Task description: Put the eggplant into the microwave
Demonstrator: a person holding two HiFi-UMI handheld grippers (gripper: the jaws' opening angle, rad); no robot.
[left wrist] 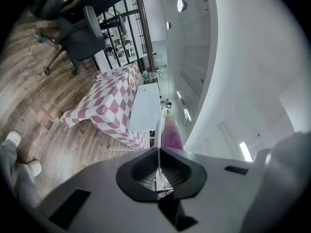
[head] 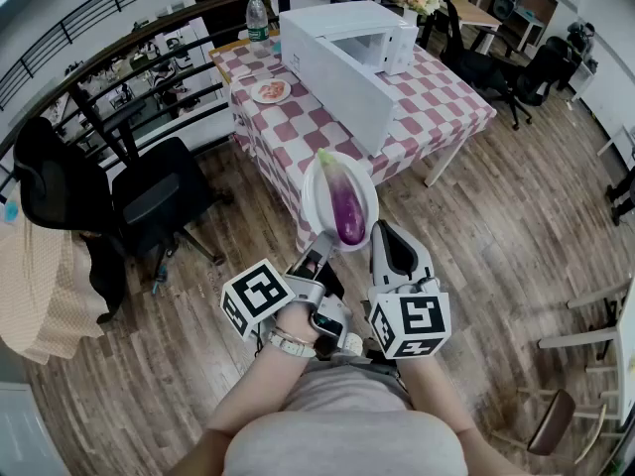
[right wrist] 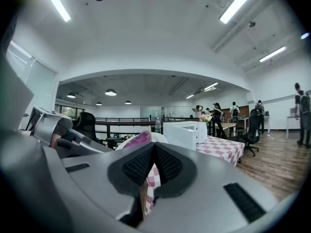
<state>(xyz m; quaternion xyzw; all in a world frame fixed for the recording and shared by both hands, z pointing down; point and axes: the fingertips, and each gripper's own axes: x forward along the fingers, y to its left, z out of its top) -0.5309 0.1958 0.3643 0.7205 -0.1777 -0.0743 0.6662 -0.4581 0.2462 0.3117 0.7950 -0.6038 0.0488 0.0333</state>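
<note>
My left gripper (left wrist: 158,153) is clamped on the thin rim of a round, smooth white plate (head: 319,181), with its ribbed black pads pressed flat against the edge. The eggplant (head: 346,209) lies lengthwise on that plate. It is long and glossy, purple fading to pale lilac near its green cap. I hold plate and eggplant out over the brown wood-plank floor (head: 516,216), short of the table (head: 451,107).

My right gripper (right wrist: 154,149) is beside the left, its grey plastic jaws closed pad to pad on nothing. The pads are black with a fine dotted grip texture.

The table wears a red-and-white checked cloth. On it stands the boxy white microwave (head: 382,33), its flat door (head: 337,82) swung open toward me. Beside it are a small plate of food (head: 270,91) and a clear plastic bottle (head: 257,16), whose label is too small to read. Each gripper carries a white cube (head: 411,323) printed with square black markers.
</note>
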